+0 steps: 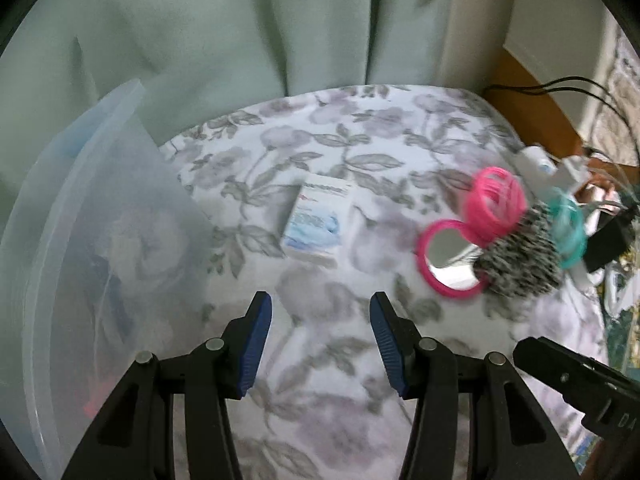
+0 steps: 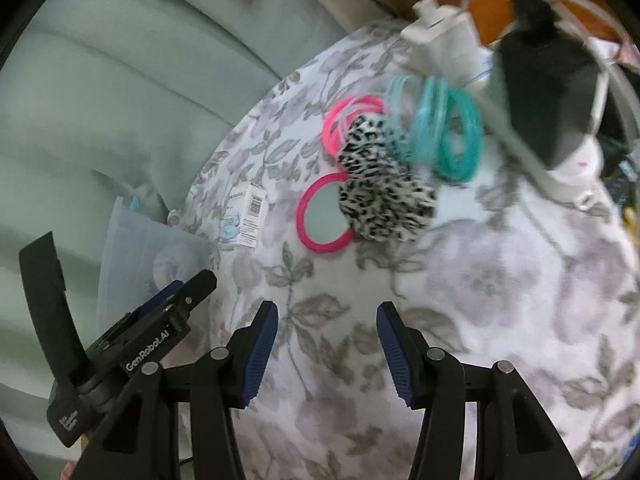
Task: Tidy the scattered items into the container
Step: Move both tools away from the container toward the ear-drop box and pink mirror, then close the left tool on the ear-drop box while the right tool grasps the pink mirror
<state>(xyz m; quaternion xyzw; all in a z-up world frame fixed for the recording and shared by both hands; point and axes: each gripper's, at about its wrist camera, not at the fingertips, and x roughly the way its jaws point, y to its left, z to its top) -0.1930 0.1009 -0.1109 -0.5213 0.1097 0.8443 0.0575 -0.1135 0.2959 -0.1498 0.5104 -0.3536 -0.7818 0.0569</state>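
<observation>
A clear plastic container (image 1: 80, 240) stands at the left edge of the floral bedspread (image 1: 360, 152), with some items dimly visible inside. A white and blue box (image 1: 316, 224) lies ahead of my left gripper (image 1: 320, 304), which is open and empty above the spread. To the right lie a pink-rimmed mirror (image 1: 448, 260), a leopard-print scrunchie (image 1: 520, 256), pink bangles (image 1: 496, 204) and teal bangles (image 1: 572, 232). My right gripper (image 2: 326, 312) is open and empty, short of the mirror (image 2: 324, 216) and scrunchie (image 2: 384, 184). The left gripper (image 2: 188, 288) hangs by the container (image 2: 132, 248).
A pale green curtain (image 1: 240, 40) hangs behind the bed. At the far right edge sit a white bottle-like item (image 2: 444, 40), a black block (image 2: 548, 92), cables and clutter on a wooden surface (image 1: 532, 92). Part of the right gripper's body (image 1: 568, 376) shows low right.
</observation>
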